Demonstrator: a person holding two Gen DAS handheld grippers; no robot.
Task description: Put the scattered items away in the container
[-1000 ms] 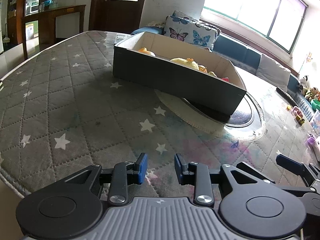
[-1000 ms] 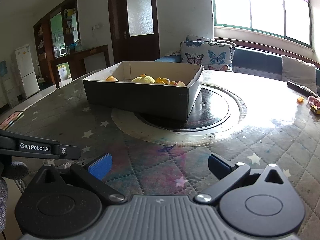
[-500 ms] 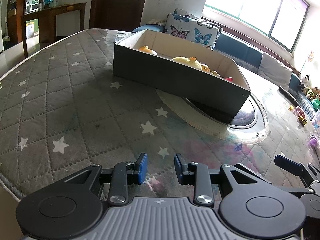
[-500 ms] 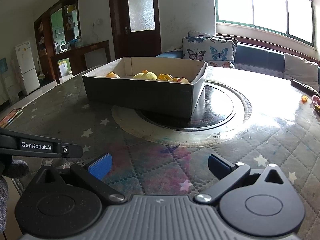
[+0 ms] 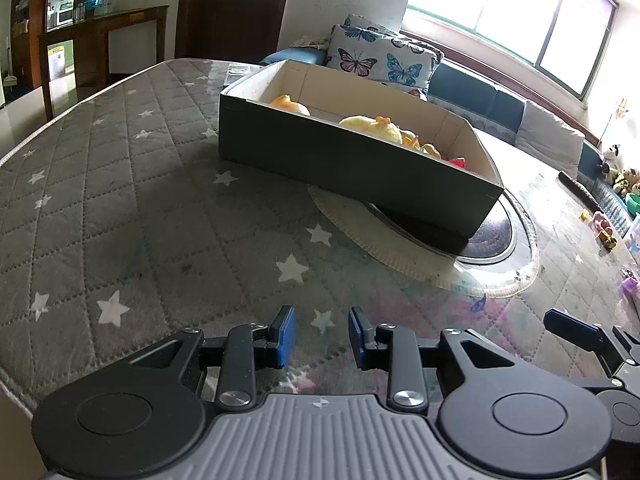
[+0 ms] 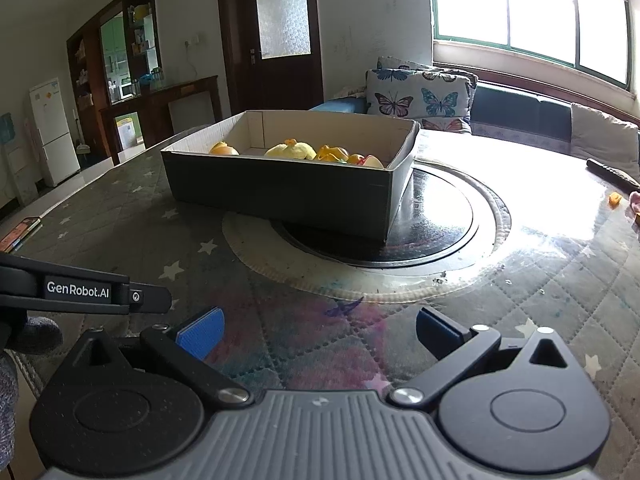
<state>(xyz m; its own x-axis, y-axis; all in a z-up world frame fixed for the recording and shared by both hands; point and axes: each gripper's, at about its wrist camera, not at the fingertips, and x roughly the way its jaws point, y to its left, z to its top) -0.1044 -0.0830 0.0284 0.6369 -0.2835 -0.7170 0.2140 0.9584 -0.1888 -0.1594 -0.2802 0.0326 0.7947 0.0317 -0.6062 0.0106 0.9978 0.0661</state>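
From where I sit, most of the job looks finished: the box [image 5: 360, 160] straddles the dark round plate at the counter's [image 5: 120, 208] centre and already holds the yellow plush toys [image 6: 292, 150]. A few small toys [image 5: 600, 226] remain near the right edge, well apart from it. My left gripper [image 5: 321, 336] hovers low over the near edge, fingers slightly parted, grasping nothing. My right gripper [image 6: 318, 330] hangs likewise beside it, fingers spread wide and empty.
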